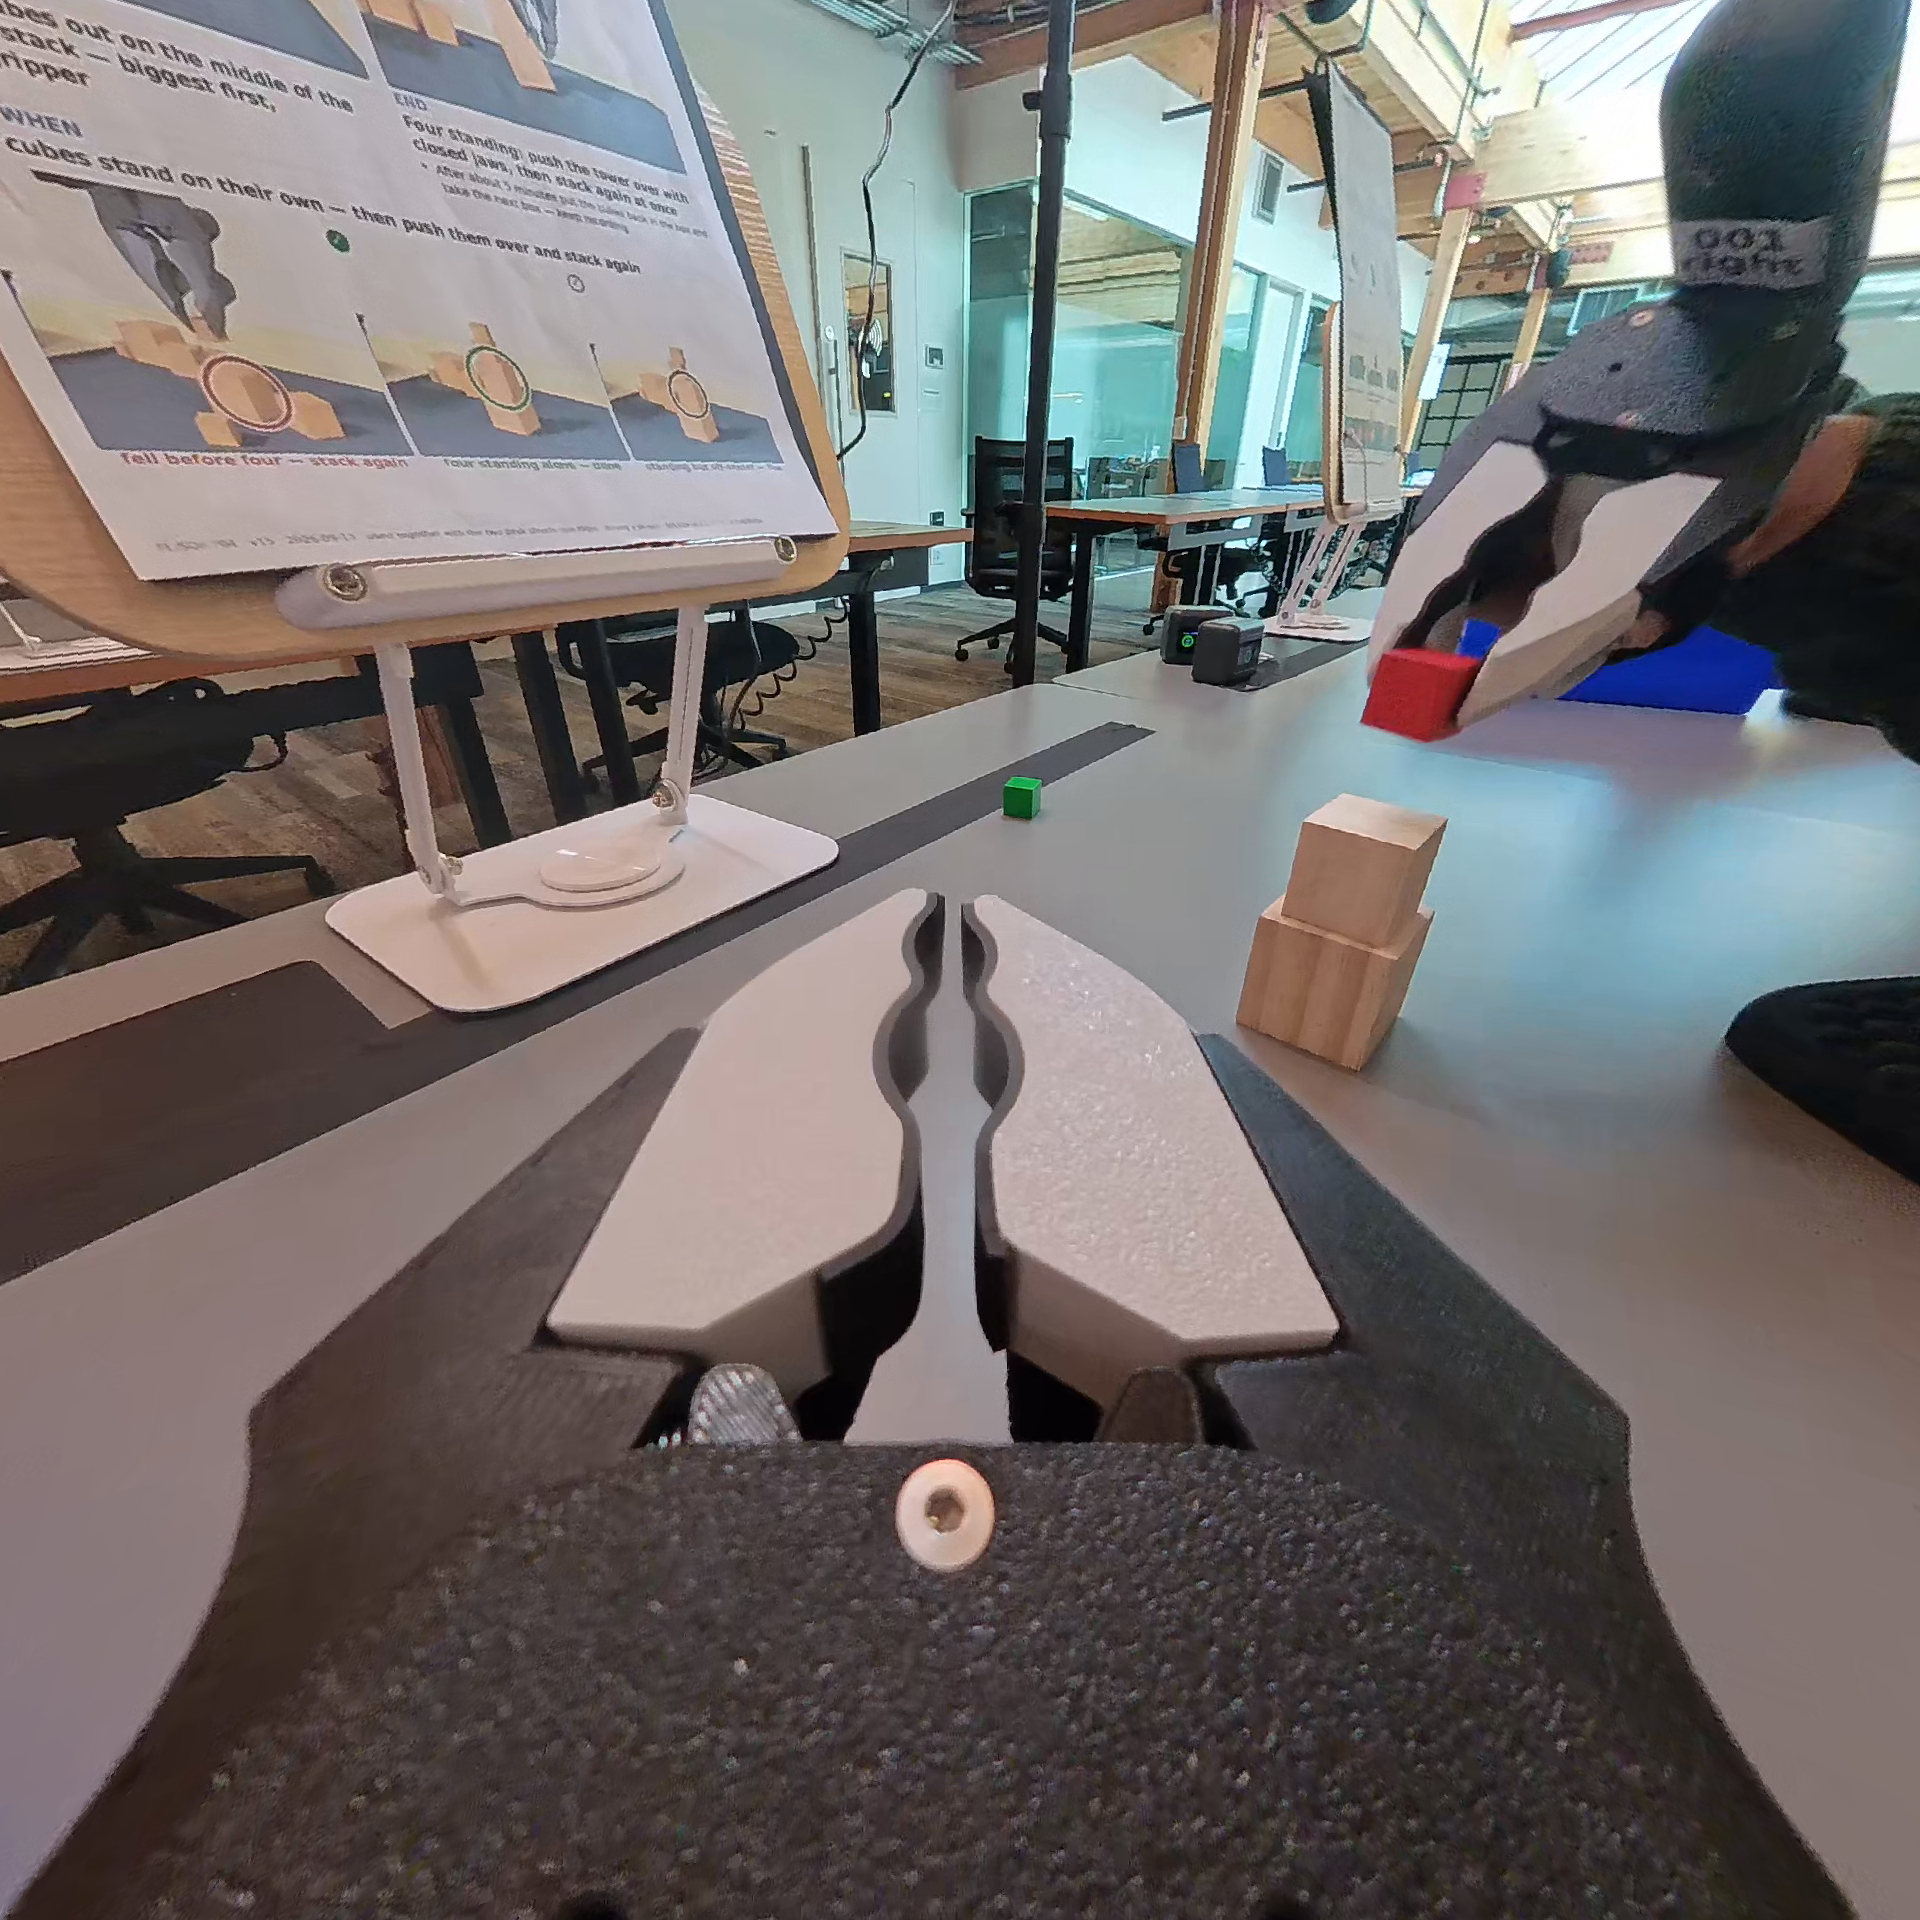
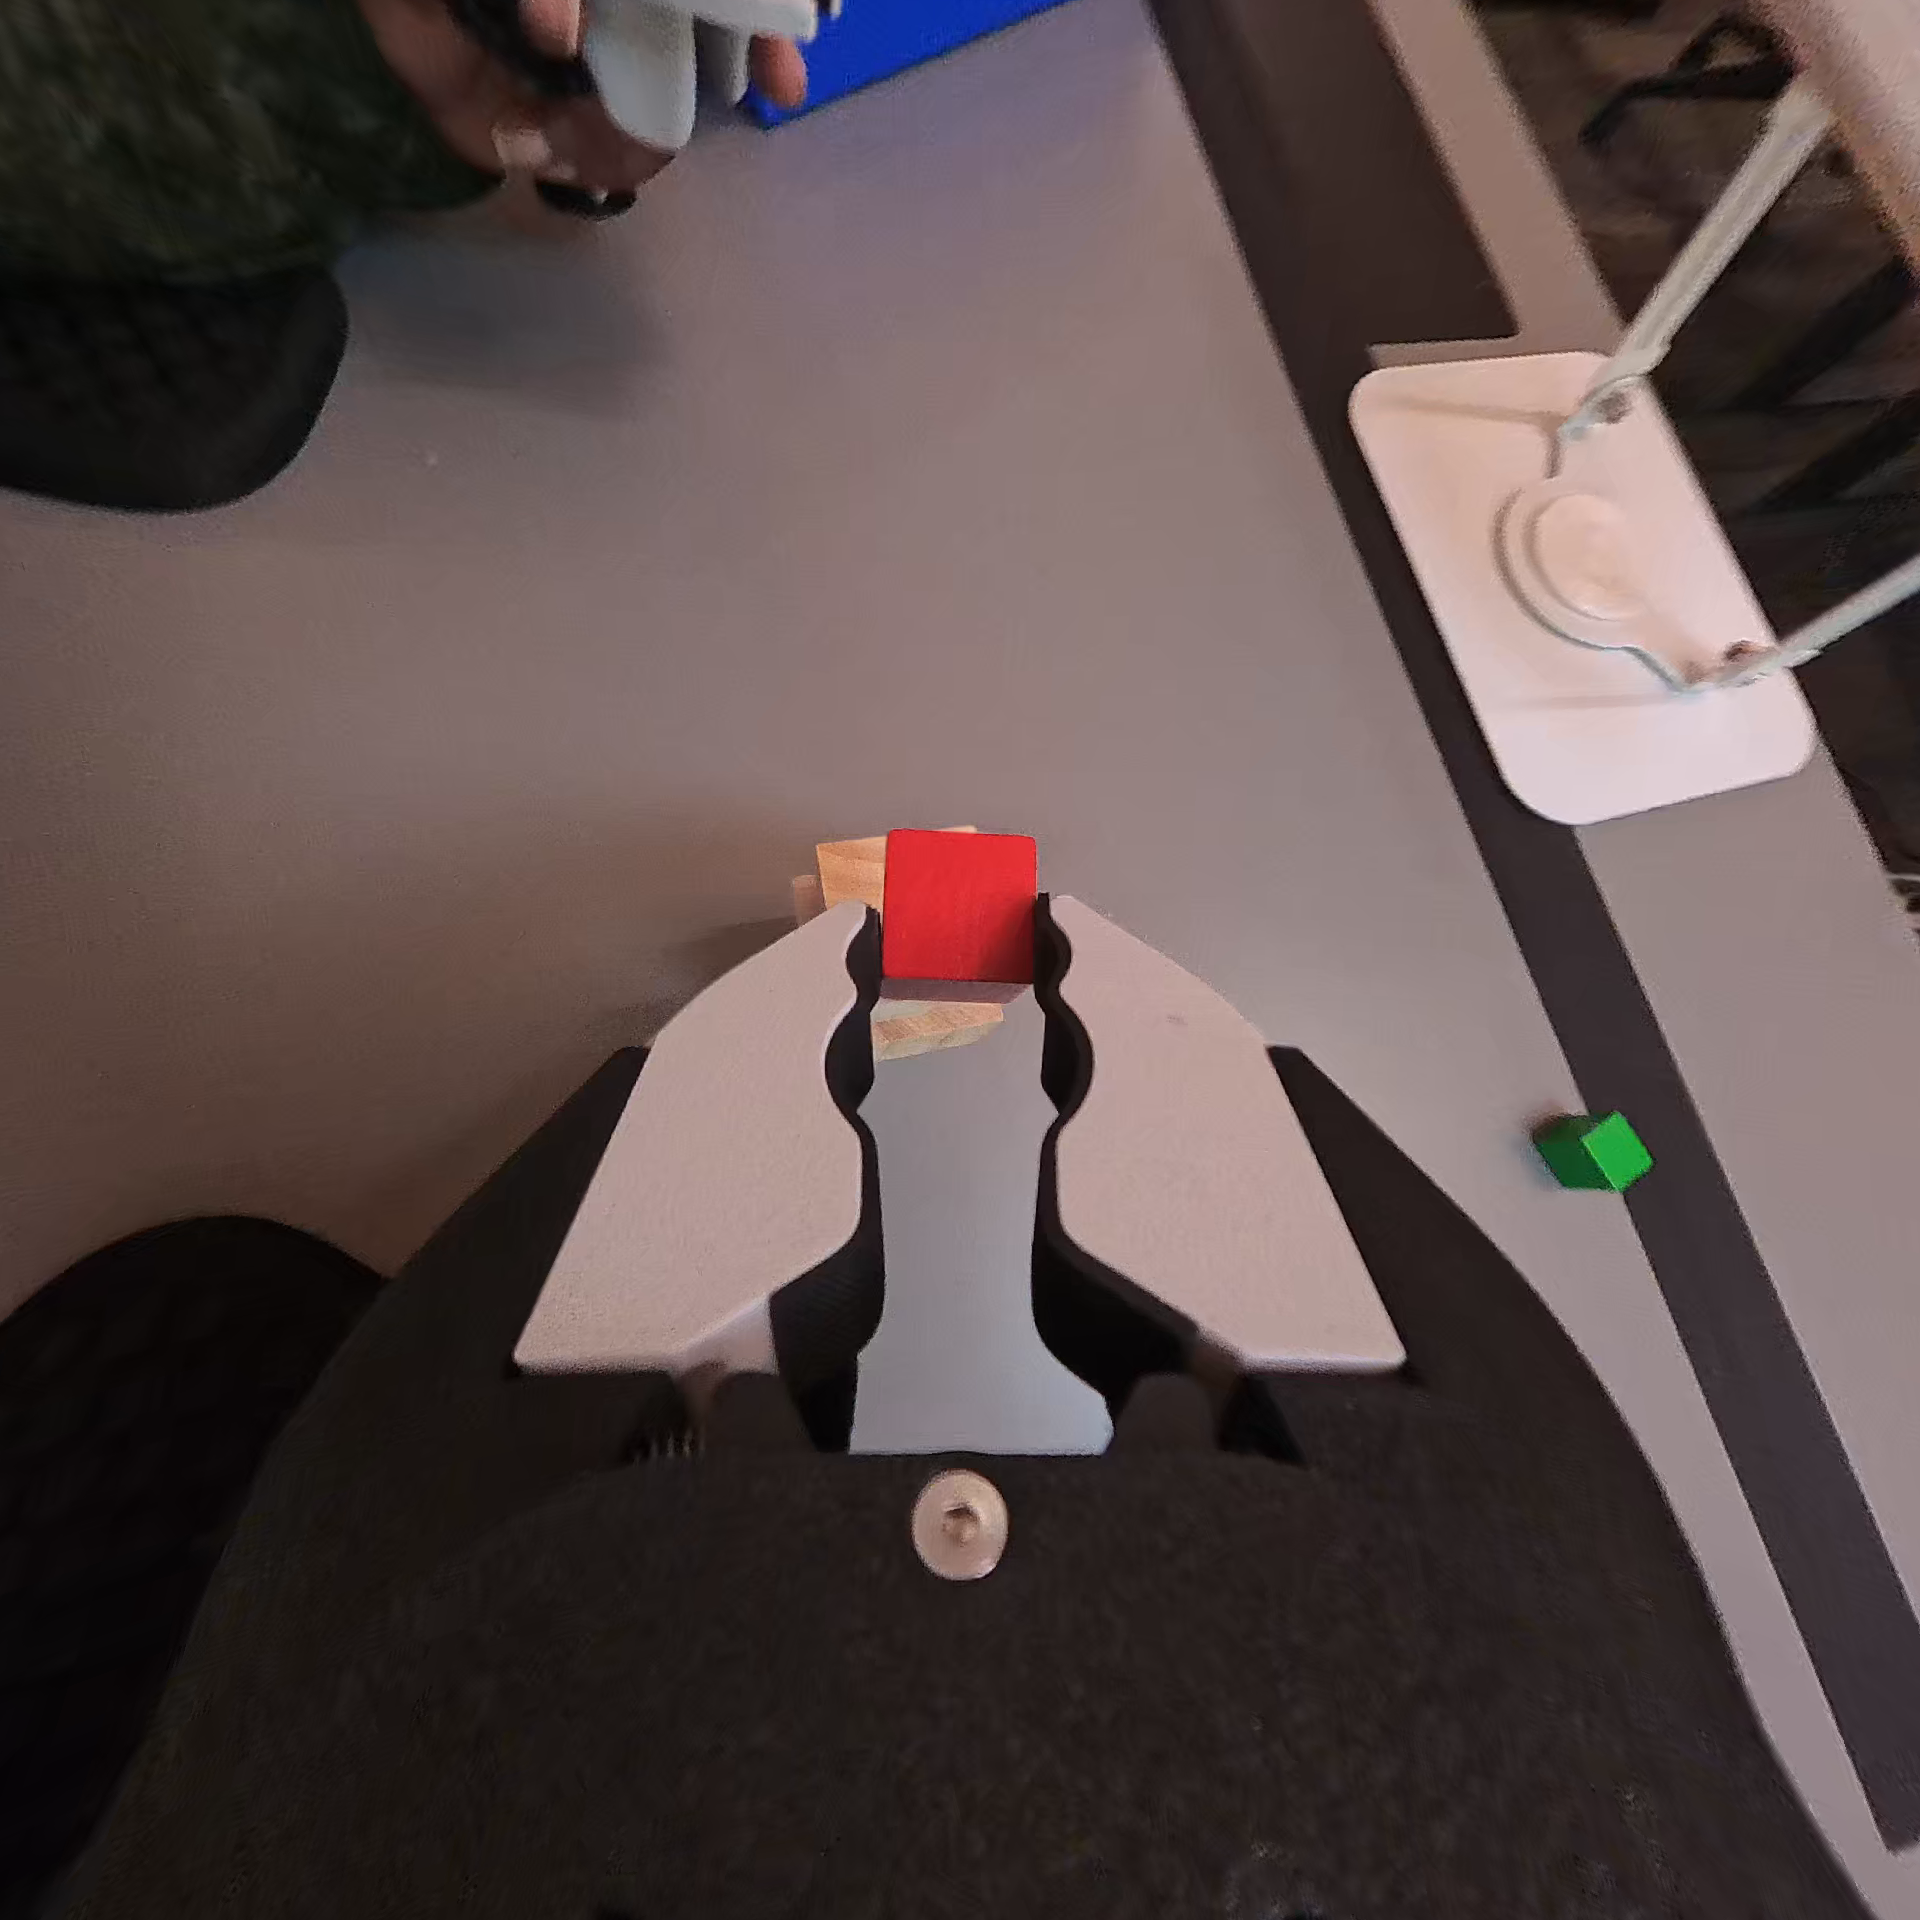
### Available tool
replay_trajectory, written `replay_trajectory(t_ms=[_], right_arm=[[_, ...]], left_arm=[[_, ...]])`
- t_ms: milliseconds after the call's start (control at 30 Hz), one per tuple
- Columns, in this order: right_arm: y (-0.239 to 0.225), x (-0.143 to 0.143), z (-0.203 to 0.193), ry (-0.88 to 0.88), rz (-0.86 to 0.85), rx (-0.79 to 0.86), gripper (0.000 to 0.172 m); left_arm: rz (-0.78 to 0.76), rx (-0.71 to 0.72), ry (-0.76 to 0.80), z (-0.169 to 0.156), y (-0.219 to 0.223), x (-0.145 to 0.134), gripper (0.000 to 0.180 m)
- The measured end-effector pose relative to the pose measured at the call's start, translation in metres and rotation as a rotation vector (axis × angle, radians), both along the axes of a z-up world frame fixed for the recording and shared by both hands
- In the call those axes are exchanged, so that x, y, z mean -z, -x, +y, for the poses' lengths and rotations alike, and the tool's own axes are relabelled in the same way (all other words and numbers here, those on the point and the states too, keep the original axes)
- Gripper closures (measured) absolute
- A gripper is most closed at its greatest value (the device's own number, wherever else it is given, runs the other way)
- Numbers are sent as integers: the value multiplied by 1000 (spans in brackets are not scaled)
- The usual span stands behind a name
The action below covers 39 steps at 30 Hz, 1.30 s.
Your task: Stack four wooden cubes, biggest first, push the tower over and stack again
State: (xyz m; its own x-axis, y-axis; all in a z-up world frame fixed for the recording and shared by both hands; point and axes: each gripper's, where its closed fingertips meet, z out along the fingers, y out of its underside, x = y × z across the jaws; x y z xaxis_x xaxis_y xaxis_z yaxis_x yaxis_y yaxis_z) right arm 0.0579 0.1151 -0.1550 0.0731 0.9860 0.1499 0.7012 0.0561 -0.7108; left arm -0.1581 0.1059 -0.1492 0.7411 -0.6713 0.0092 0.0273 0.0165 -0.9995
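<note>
A grey table (image 1: 1558,1351) fills both views, crossed by a dark strip (image 1: 1081,753) along its far side. Everything here is placed relative to a stack of two plain wooden cubes (image 1: 1335,930), the smaller one sitting slightly turned on the larger. Far to the left of the stack, a white stand (image 1: 582,904) rests on the dark strip and holds up a printed instruction sheet (image 1: 395,281). Beyond and to the right of the stack lies a blue box (image 1: 1662,675), partly hidden by a sleeve, so its full shape is hard to judge. The left gripper (image 1: 953,909) hovers low over the table in front and to the left of the stack, its pale fingers nearly together with only a thin slit between the tips and nothing in them. The right gripper (image 2: 958,914) hangs above the stack, its jaws clamped on a red cube (image 2: 958,904) with both pads pressed to its sides; the cube is in the air, clear of the top wooden cube. A small green cube (image 1: 1022,797) sits behind and to the left of the stack, at the edge of the dark strip.
</note>
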Motion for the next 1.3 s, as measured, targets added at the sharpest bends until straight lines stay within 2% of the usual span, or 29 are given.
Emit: replay_trajectory(t_ms=[167, 433, 1133, 1300], right_arm=[[11, 16, -3, 52, -45, -88, 143], [15, 24, -7, 95, -49, -153, 143], [15, 29, -4, 68, -61, -184, 143], [15, 26, -4, 68, -51, -177, 132]], left_arm=[[-8, 2, -5, 0, 2, -3, 177], [-6, 4, 3, 1, 2, -1, 177], [-5, 1, 14, 2, 3, 2, 177], [-6, -1, 15, 2, 3, 2, 176]])
